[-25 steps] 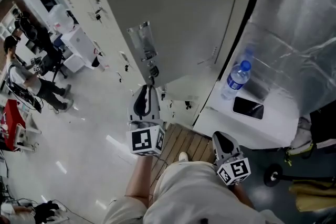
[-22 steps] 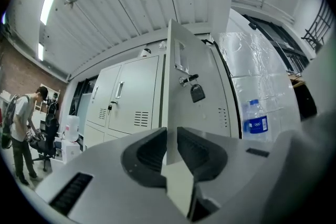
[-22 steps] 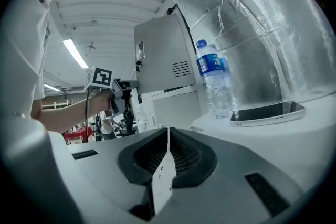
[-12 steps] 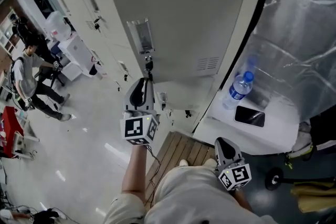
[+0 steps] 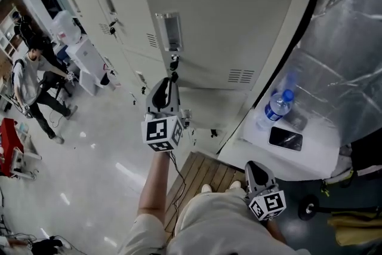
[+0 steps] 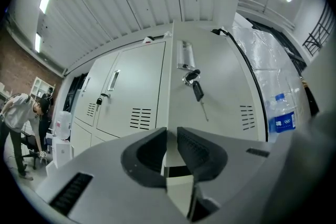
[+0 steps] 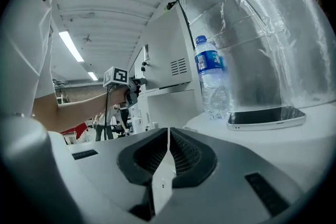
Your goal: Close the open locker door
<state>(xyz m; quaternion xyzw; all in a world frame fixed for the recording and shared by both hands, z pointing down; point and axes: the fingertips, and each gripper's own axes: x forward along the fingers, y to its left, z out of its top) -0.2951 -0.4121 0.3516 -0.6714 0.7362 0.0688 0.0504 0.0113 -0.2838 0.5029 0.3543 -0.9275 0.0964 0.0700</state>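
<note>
The locker door (image 5: 239,21) is showing smooth, matt, pale painted sheet metal, with a brighter metal plate (image 5: 169,31) shining on it. The sheeting (image 5: 352,51) beside it is gleaming as crinkled, glossy clear plastic. The water bottle (image 5: 276,109) is looking like clear plastic and the phone (image 5: 285,138) like glossy black glass; the floor (image 5: 89,158) is shining smooth, and the slats (image 5: 206,173) are looking like bare wood

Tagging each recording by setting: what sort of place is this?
Likely a locker area in a workshop or lab: a row of grey metal lockers, keys hanging in their locks, and a person at cluttered equipment beyond.
</note>
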